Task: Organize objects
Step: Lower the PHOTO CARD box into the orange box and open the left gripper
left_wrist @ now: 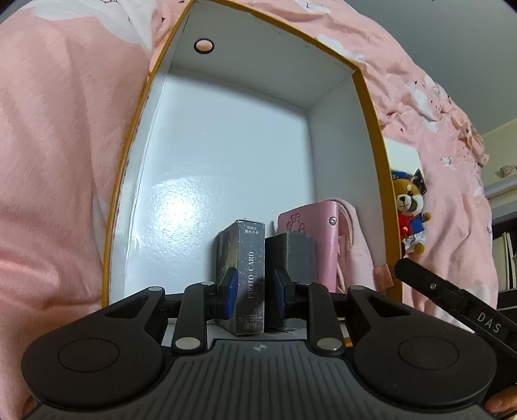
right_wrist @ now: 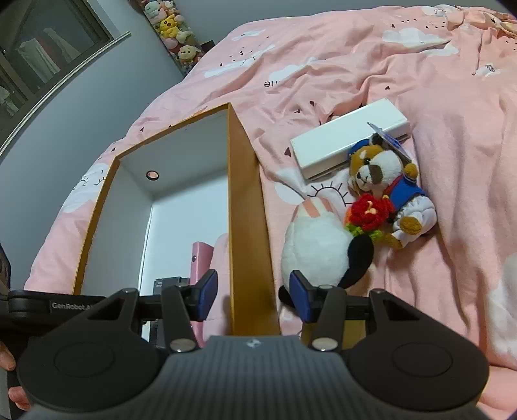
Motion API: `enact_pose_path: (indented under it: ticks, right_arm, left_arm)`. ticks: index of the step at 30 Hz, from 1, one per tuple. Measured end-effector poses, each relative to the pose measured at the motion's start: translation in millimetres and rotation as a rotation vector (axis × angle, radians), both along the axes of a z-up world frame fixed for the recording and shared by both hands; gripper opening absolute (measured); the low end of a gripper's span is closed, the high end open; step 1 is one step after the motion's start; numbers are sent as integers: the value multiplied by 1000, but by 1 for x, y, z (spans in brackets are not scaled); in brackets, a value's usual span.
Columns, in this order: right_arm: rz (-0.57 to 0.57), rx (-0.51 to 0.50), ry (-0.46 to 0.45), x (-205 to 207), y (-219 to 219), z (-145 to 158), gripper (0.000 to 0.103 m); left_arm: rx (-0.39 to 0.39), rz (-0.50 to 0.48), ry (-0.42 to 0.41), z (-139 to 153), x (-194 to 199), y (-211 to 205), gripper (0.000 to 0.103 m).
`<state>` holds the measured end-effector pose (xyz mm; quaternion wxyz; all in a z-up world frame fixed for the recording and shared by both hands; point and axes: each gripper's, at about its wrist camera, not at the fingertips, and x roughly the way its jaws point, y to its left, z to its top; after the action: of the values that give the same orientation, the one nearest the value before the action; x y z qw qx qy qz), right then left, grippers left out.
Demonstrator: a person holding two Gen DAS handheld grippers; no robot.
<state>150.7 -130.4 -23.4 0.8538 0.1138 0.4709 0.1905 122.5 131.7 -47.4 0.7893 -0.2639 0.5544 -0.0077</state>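
Note:
An open orange box with a white inside (left_wrist: 226, 155) lies on the pink bed; it also shows in the right wrist view (right_wrist: 245, 181). Inside its near end stand a grey photo card box (left_wrist: 240, 274), a dark grey box (left_wrist: 290, 255) and a pink wallet (left_wrist: 320, 236). My left gripper (left_wrist: 255, 292) is inside the box; its blue pads stand a little apart on either side of the photo card box, with a gap on the right. My right gripper (right_wrist: 253, 299) is open, straddling the box's right wall. A white plush (right_wrist: 316, 248) and a dog plush (right_wrist: 384, 190) lie right of the box.
A white flat box (right_wrist: 349, 139) lies on the pink duvet (right_wrist: 420, 80) behind the dog plush. The dog plush also shows past the box wall in the left wrist view (left_wrist: 410, 210). A shelf of plush toys (right_wrist: 171, 26) stands at the far wall.

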Motion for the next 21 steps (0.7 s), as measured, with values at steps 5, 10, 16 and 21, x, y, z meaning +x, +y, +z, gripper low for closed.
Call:
enact_pose_path:
  ticks: [5,10,16,21]
  right_arm:
    - [-8,-11,-13,-4,-8,3,51]
    - [-17,-27,-18,-12,-26,4,52]
    - [-30,-74,100,-16,-42,-24,57]
    - [-21,-98,161,-16,-43,-49,58]
  left_arm:
    - [27,-4,-24,5,1,-3,27]
    - [84,-11,-88,21,-5,-12,27]
    - [137,-136,-198,50,-16,-48,27]
    - [185,-235,-241,56,-20,-86,27]
